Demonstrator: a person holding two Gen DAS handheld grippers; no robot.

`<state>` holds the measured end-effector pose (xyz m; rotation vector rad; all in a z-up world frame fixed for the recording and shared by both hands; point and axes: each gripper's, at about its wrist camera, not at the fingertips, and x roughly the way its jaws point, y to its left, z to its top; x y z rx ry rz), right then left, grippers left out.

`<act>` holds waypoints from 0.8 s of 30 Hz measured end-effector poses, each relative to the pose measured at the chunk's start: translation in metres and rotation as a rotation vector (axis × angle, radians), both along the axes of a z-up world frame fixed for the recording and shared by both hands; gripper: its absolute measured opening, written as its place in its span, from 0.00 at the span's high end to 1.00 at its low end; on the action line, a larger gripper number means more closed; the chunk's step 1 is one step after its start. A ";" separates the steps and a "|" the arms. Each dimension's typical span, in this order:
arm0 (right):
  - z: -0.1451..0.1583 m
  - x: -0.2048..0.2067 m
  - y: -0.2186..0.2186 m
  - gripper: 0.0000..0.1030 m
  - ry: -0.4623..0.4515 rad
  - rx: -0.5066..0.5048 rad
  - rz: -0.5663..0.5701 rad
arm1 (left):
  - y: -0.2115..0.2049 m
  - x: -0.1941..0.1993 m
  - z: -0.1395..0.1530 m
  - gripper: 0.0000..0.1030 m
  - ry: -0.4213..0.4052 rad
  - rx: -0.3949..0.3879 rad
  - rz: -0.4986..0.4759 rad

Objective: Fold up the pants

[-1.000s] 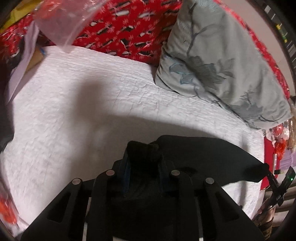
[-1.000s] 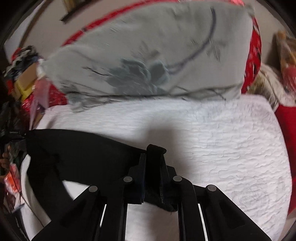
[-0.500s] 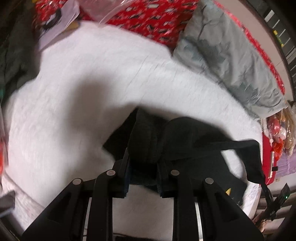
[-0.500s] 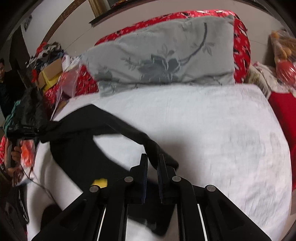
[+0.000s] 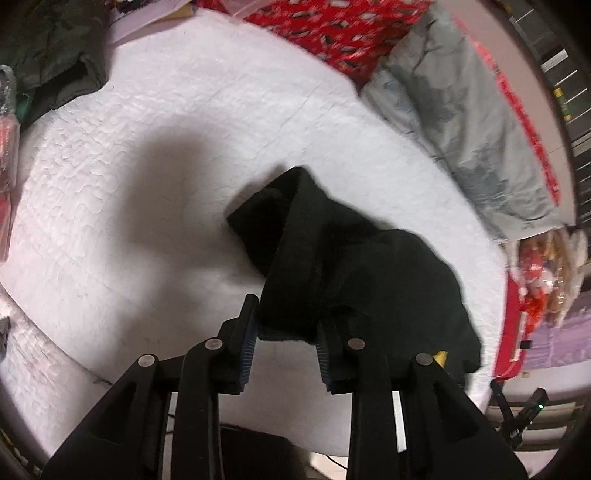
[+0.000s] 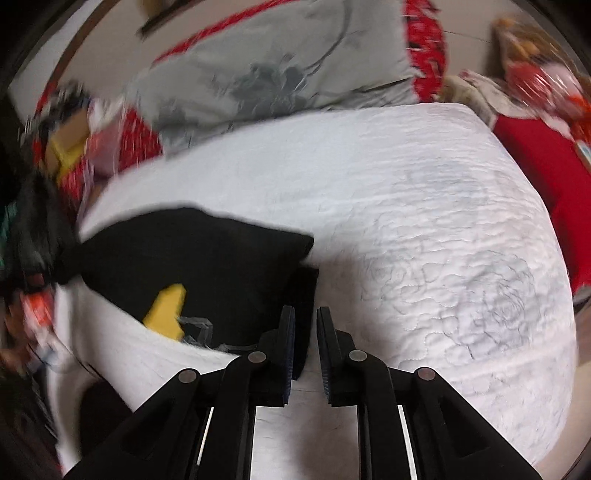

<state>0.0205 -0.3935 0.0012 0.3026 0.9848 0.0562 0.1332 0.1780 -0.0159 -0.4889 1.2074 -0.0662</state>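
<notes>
Left gripper (image 5: 286,326) sits with its jaws spread fairly wide, and a thick bunch of the black fabric pants (image 5: 354,266) fills the gap between the blue pads; whether the pads are biting or merely bracketing the cloth I cannot tell, though the spread looks like letting go. Right gripper (image 6: 304,336) has its jaws nearly parallel with a narrow gap, a strip of the black fabric lying between and just left of them, and I cannot tell whether they grip it. Biggest thing ahead of both tools is the white quilted bedspread (image 6: 424,229), stretching out forward and to either side; beyond it, at the far edge, leans the grey floral pillow (image 5: 461,110) against a red patterned cover (image 5: 343,26). The pants lie heaped on the quilt directly ahead and right of the left gripper, ahead and left of the right one, with a small yellow tag (image 6: 166,310) showing near the right tool's left finger. My read: the cloth is being laid down, not yet flat. To do this well, release only once the fabric rests fully on the quilt, then draw each tool straight back so the pads do not drag the fold; the bunched ridge ahead of the left jaws wants smoothing before the next fold.
</notes>
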 end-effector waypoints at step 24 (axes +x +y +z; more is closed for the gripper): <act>-0.077 0.068 0.023 0.55 0.176 0.637 -0.348 | -0.024 -0.019 0.014 0.35 -0.041 -0.251 0.178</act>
